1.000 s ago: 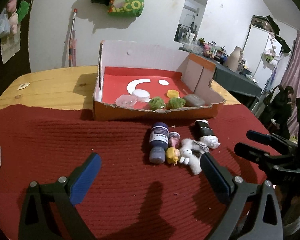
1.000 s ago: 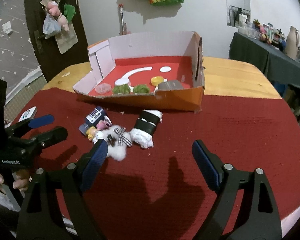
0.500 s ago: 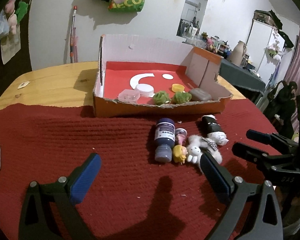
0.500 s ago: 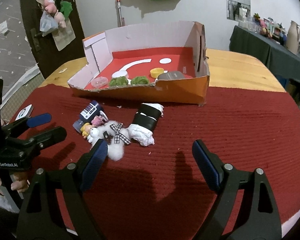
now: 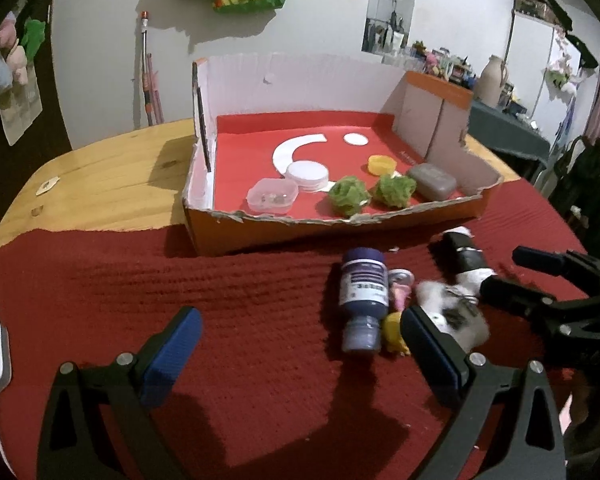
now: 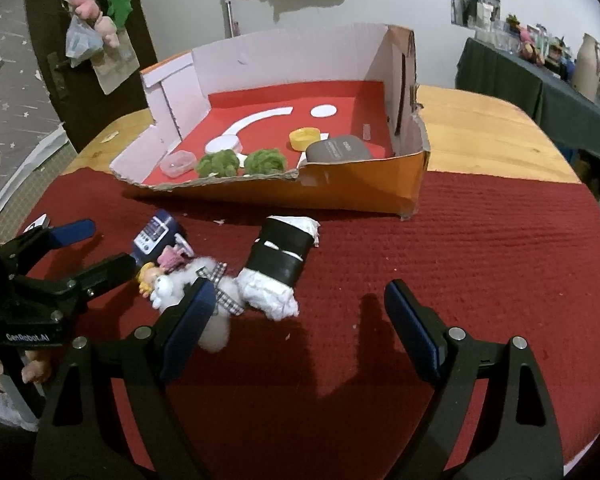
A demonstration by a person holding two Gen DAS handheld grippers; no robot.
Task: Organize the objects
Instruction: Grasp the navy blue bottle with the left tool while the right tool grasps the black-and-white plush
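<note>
Both grippers have come closer to the toys and the box. From left to right on the red cloth (image 5: 100,280) — the left gripper (image 5: 300,336) with fingers spread wide, the blue bottle (image 5: 364,292), the small dolls (image 6: 160,276), the black-and-white roll (image 6: 280,268), and the right gripper (image 6: 300,312), also spread and empty. The cardboard box (image 6: 340,192) stands behind them.
</note>
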